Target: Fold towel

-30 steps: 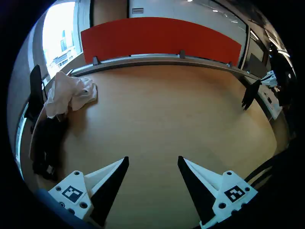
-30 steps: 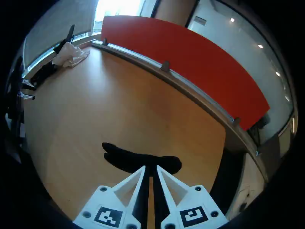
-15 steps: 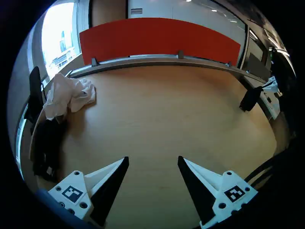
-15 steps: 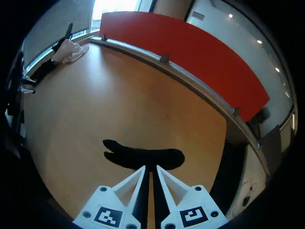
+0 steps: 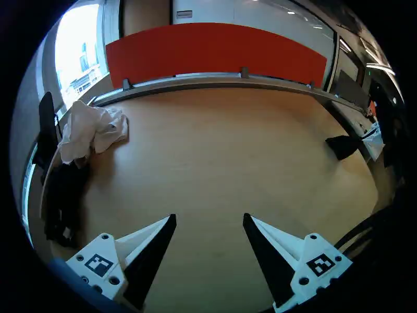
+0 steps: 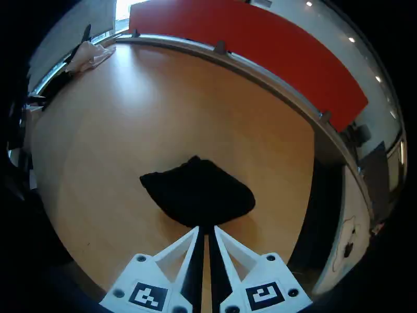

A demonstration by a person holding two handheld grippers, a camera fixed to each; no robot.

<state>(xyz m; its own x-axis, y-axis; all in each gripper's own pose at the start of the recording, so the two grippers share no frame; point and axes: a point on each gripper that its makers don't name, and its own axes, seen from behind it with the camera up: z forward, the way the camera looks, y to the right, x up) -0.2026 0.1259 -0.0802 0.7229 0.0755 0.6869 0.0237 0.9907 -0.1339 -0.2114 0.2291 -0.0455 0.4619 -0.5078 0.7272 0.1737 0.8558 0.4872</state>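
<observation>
The right claw (image 6: 204, 232) is drawn narrow, its two fingers pinching the near edge of the black towel (image 6: 200, 190). The towel spreads out from the fingertips in a loose, rumpled patch on the bench (image 6: 130, 130), toward the bench's right edge. The left claw (image 5: 208, 219) stands wide and holds nothing, over bare wood near the front edge. The towel looks light, soft and limp, so it will likely sag and bunch wherever it is lifted. It is best taken by two neighbouring corners, one claw on each, so an edge stays taut for the fold. A heap of white cloth (image 5: 91, 130) lies in the far left corner, below the red screen (image 5: 219, 49) along the back edge.
</observation>
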